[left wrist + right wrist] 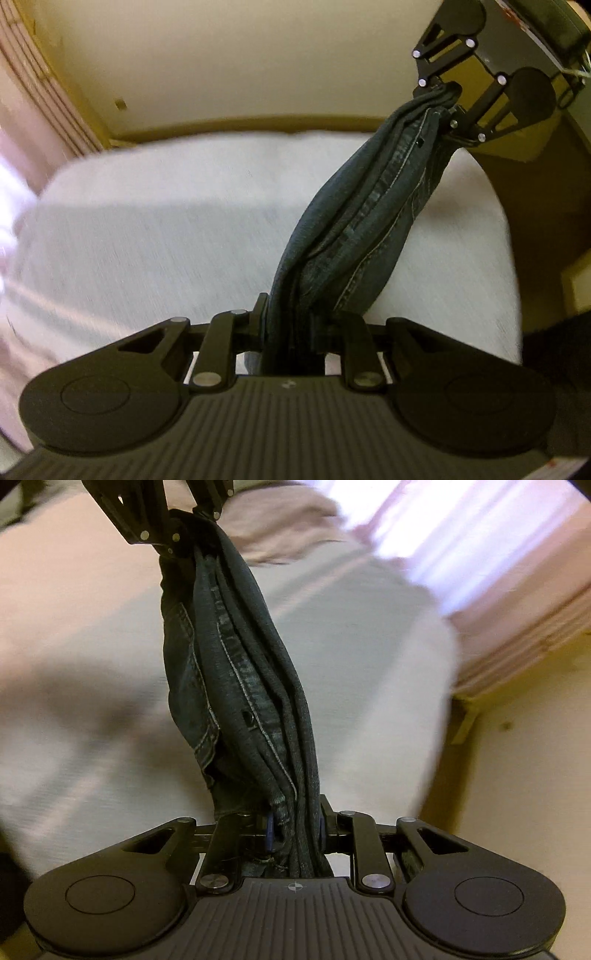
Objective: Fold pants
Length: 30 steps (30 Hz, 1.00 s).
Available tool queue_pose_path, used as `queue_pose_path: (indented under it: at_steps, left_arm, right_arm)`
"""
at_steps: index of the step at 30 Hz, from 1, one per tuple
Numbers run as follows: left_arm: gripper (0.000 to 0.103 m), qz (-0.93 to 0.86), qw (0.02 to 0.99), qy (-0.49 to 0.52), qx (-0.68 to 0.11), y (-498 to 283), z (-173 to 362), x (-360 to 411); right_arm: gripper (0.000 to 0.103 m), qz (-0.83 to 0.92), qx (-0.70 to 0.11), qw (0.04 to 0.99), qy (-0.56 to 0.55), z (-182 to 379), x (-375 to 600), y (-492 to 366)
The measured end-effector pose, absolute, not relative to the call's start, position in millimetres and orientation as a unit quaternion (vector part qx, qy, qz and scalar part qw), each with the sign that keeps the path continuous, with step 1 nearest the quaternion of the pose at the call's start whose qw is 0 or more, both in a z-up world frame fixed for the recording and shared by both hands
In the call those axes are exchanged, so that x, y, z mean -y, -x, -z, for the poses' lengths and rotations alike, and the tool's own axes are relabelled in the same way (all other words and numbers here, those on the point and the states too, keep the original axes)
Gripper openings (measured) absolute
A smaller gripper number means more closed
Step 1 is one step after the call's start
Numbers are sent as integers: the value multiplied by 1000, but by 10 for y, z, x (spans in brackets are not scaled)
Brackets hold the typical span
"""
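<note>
Dark blue denim pants are bunched into a thick rope stretched in the air between both grippers, above a white bed. My left gripper is shut on one end of the bundle. The right gripper shows at the upper right of the left wrist view, shut on the other end. In the right wrist view the pants run from my right gripper, shut on them, up to the left gripper at the top. Seams and a pocket edge show along the cloth.
The white bed lies below the pants. Pinkish curtains hang by one side, with a pink pillow-like cloth at the bed's end. Yellowish floor and a pale wall border the bed.
</note>
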<state>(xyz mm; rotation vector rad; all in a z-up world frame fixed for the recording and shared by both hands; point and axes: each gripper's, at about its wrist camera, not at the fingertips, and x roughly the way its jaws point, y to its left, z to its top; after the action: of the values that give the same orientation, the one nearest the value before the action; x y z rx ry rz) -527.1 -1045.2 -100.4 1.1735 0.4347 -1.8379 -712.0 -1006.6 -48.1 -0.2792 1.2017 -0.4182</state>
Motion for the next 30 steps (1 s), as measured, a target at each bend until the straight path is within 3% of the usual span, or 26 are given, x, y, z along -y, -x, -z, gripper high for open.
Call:
queue_pose_path:
  at_steps: [3,6,10,12,14,16,23,30]
  left_arm:
    - [16,737,475,-462,-131,5493,972,11112]
    - [16,731,495,-464,-75,5750,1272,11439]
    - [16,719,501,-480,-42,6061,2305,11507]
    - [17,711,487,-503,-63,6164,2952,11440]
    - [19,697,465,-535,-111,6271,3555,11346]
    - [22,692,461,-546,-105,6355,3825,11170]
    - [27,663,502,-518,-201,5883,3475,10911]
    - [25,638,592,-417,-262,5421,3034,11473]
  right_arm:
    - [18,246,-540,784,183,485,10557,7300]
    - [18,283,-520,774,223,853,10821,7471]
    - [19,292,-528,759,243,1927,10812,7683]
    - [20,274,-551,759,215,2491,10855,7723]
    - [28,222,-578,763,184,2870,10699,7765]
    - [34,218,-575,760,211,3016,10479,7829]
    - [36,270,-604,747,63,2564,10506,8244]
    - [36,354,-493,791,-72,1929,11068,8333]
